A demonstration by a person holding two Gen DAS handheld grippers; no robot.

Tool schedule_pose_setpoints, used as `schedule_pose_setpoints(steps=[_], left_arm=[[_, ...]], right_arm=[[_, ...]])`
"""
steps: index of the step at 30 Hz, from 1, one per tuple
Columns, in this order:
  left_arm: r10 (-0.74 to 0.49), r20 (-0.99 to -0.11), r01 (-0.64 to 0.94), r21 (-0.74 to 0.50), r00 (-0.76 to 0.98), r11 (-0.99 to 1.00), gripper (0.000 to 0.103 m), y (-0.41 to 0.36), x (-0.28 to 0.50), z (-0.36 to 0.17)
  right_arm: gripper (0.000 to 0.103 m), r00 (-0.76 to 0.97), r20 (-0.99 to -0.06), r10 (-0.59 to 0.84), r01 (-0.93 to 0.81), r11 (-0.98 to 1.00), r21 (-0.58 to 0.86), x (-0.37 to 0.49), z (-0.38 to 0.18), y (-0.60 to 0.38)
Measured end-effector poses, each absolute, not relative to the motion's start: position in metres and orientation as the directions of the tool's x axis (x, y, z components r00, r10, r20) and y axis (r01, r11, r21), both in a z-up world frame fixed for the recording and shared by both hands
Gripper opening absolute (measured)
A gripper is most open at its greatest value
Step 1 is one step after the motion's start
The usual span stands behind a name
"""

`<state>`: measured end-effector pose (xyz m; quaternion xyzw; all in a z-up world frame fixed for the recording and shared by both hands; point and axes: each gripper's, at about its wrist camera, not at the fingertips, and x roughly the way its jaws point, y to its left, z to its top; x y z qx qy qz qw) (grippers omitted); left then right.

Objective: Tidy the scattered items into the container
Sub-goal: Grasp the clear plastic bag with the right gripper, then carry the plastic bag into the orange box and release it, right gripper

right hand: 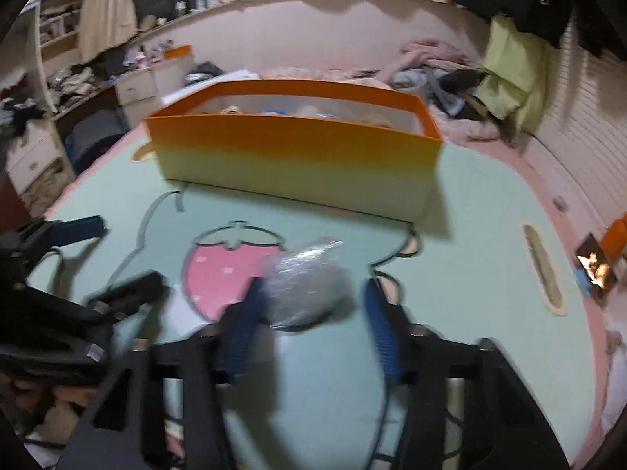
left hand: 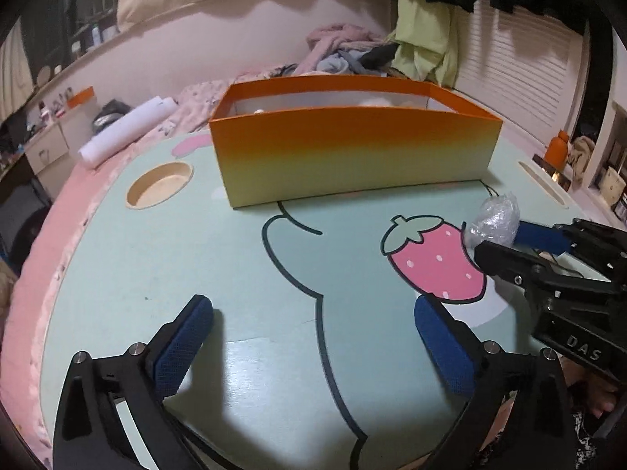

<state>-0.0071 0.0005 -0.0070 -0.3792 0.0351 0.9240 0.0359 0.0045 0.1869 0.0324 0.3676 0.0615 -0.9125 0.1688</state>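
An orange-to-yellow box (left hand: 352, 156) stands at the far side of the mint-green table (left hand: 156, 266); it also shows in the right wrist view (right hand: 298, 168), with several items inside. A crumpled clear plastic bundle (right hand: 303, 288) lies on the table beside a printed strawberry. My right gripper (right hand: 313, 313) is open, its blue pads on either side of the bundle, the left pad touching it. In the left wrist view the bundle (left hand: 494, 219) sits between the right gripper's fingers (left hand: 505, 262). My left gripper (left hand: 313, 337) is open and empty above the table's near middle.
A round cup recess (left hand: 160, 184) is at the table's far left and a slot recess (right hand: 542, 270) at its right. A bed with piled clothes (left hand: 345, 51) and a white paper roll (left hand: 125, 131) lies behind. An orange bottle (left hand: 556, 149) stands at the right.
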Motion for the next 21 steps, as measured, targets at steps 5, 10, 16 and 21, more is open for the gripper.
schedule_pose_setpoints(steps=[5,10,16,21], left_arm=[[0.043,-0.698,-0.093,0.034,-0.715,-0.995,0.103,-0.002,-0.006,-0.007],[0.045,-0.696,-0.094,0.033,-0.717,-0.995,0.103,-0.001,-0.008,-0.007],[0.045,-0.696,-0.094,0.033,-0.717,-0.995,0.103,0.000,-0.008,-0.007],[0.045,-0.695,-0.094,0.032,-0.717,-0.995,0.103,0.000,-0.008,-0.007]], right_arm=[[0.035,-0.672,-0.680,-0.294,0.361,-0.932,0.046,0.006,0.032,0.194],[0.034,-0.683,-0.654,-0.325,0.369,-0.926,0.075,0.009,0.039,0.196],[0.034,-0.712,-0.600,-0.364,0.386,-0.917,0.099,-0.002,0.073,0.189],[0.034,-0.770,-0.522,-0.367,0.367,-0.924,0.108,-0.038,0.126,0.179]])
